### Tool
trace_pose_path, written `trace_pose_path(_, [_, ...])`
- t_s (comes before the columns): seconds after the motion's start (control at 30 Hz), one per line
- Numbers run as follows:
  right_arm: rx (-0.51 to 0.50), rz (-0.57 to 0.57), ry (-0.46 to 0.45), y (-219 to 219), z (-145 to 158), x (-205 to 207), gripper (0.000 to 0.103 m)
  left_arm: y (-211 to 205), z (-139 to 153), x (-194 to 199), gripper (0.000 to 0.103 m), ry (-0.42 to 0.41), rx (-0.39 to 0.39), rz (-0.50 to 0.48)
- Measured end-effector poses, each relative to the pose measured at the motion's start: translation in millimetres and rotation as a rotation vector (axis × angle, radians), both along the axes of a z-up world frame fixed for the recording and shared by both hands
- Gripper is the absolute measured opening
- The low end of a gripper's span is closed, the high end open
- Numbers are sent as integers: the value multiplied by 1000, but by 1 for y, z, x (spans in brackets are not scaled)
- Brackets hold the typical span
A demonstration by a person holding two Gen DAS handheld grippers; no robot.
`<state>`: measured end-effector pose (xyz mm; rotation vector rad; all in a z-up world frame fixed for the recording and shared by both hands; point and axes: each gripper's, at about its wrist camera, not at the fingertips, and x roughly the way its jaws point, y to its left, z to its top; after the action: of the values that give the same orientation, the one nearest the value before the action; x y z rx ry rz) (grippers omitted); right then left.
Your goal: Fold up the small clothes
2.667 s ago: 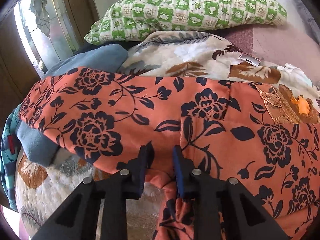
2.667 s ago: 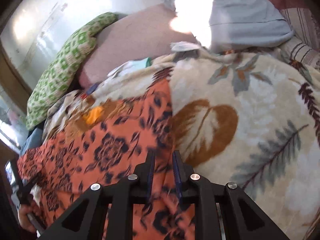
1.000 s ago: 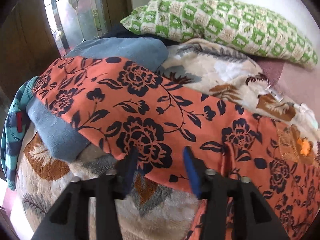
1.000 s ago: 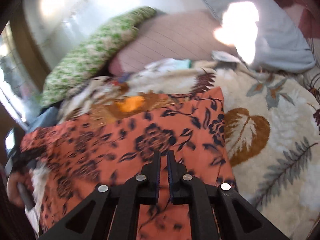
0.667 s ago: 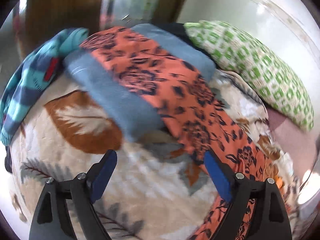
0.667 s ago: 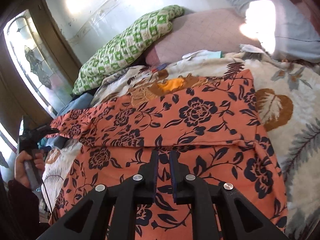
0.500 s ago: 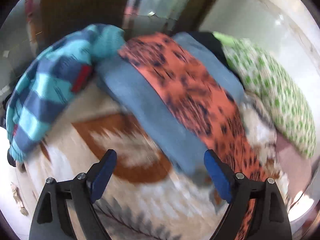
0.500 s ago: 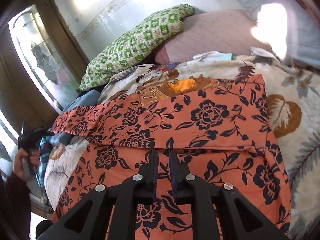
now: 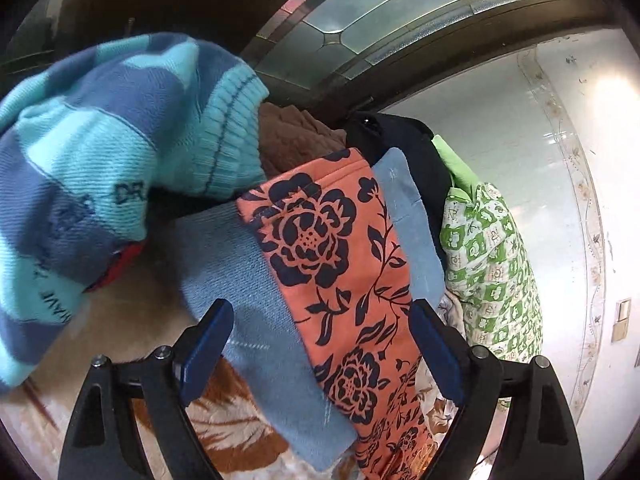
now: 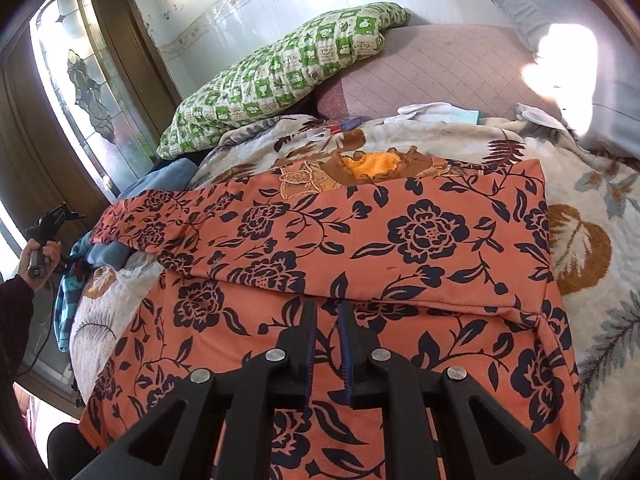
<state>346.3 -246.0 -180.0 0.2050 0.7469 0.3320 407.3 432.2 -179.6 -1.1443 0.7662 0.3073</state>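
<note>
Orange floral garment (image 10: pixel 360 248) spread on leaf-print blanket (image 10: pixel 580 240) on bed, top part folded down over lower part. Right gripper (image 10: pixel 326 320) over fold edge, jaws nearly closed, nothing pinched. Left gripper (image 9: pixel 316 320) at garment's far end, jaws wide, empty, above sleeve and blue cloth (image 9: pixel 256 320). Striped teal sweater (image 9: pixel 100 152) beside.

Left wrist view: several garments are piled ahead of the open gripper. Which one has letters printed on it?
The teal-and-blue striped knit sweater, upper left. It shows dark letters; the orange floral garment and plain blue cloth beside it carry none.
</note>
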Motion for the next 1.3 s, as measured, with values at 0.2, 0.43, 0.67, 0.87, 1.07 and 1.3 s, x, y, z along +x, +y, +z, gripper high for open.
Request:
trace_pose_path(0.2, [-6, -17, 17, -6, -6, 8, 13, 9, -7, 10, 85, -100, -24, -10])
trace_pose_path(0.43, [-34, -12, 36, -2, -15, 17, 13, 6, -16, 26, 64, -120, 18, -43])
trace_pose_path(0.67, [-54, -23, 22, -2, -16, 18, 13, 6, -23, 10, 61, -144, -55, -31])
trace_pose_path(0.87, [-37, -29, 33, -5, -18, 21, 13, 11, -24, 25, 61, -117, -41, 7])
trace_pose_path(1.07, [-53, -34, 17, -5, -17, 20, 13, 14, -35, 29, 51, -150, -66, 64])
trace_pose_path(1.3, [-42, -39, 31, -8, -20, 24, 13, 15, -31, 21, 8, -164, 7, 65])
